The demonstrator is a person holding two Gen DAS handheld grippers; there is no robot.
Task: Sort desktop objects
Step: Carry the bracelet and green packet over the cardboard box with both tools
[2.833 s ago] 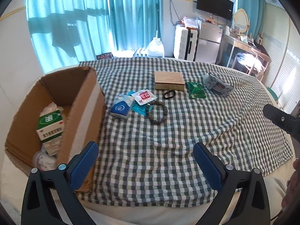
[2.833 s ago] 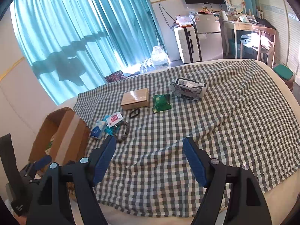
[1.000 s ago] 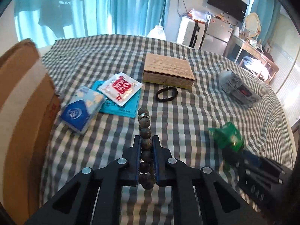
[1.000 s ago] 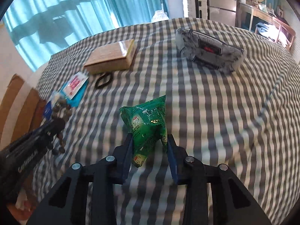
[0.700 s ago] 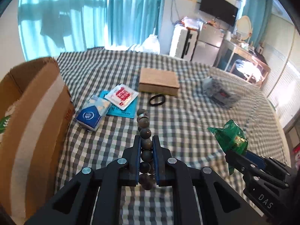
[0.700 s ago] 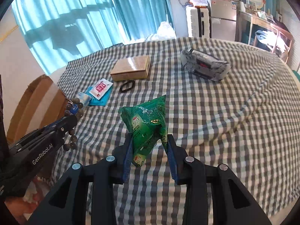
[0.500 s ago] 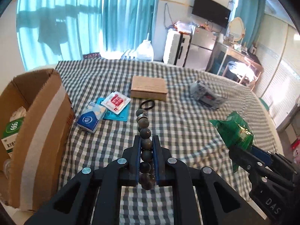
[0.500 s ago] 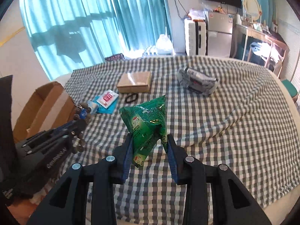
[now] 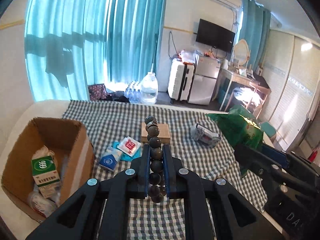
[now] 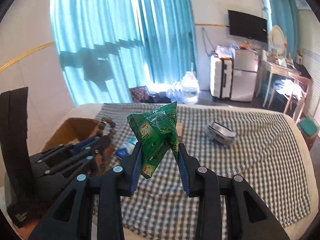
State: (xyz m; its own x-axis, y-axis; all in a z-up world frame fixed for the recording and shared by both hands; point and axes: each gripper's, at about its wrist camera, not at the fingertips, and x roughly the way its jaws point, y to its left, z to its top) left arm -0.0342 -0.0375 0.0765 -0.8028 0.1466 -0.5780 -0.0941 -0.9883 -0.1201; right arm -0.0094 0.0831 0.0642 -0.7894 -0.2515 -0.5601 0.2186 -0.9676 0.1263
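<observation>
Over checkered cloth point(image 9: 180, 216) we clamp a bead bracelet point(image 9: 155, 154) in our left gripper point(image 9: 156, 168) and a green sachet point(image 10: 158, 138) in our right gripper point(image 10: 159, 168), beside the cardboard box point(image 9: 80, 152).

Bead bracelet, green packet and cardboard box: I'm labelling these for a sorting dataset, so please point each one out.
bead bracelet point(image 9: 156, 153), left wrist view, on a bead between the fingers.
green packet point(image 10: 158, 138), right wrist view, on its crumpled front face.
cardboard box point(image 9: 83, 150), left wrist view, on its right wall.
</observation>
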